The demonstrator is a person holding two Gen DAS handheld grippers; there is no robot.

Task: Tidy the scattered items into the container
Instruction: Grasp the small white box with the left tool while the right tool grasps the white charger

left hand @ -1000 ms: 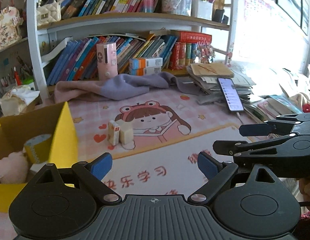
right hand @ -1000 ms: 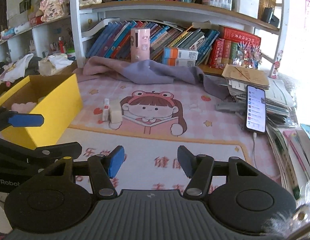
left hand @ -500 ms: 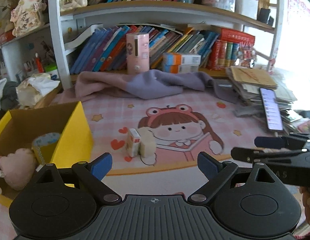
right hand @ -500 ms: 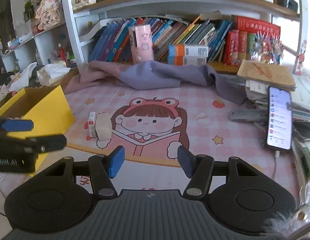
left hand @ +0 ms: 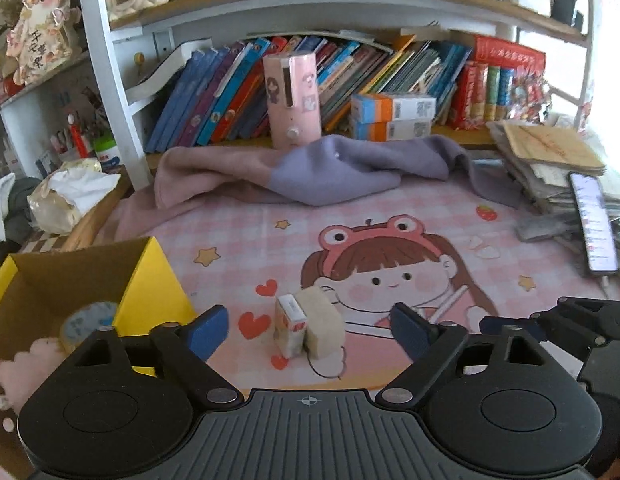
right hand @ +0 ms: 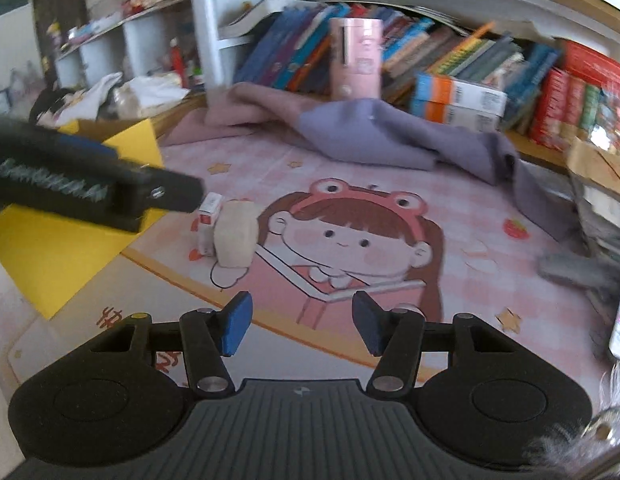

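Left gripper (left hand: 308, 326) and right gripper (right hand: 302, 328) both spread wide, empty. Small carton (left hand: 290, 330) touches beige block (left hand: 322, 326), frame centre; straddle one only, then yellow box (left hand: 150, 280).

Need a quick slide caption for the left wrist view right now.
Open left gripper lines up on small carton and beige block beside the yellow box.

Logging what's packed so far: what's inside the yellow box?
Inside the yellow box: a tape roll and a pink plush toy. The left gripper covers the box's near part, so anything there is hidden.
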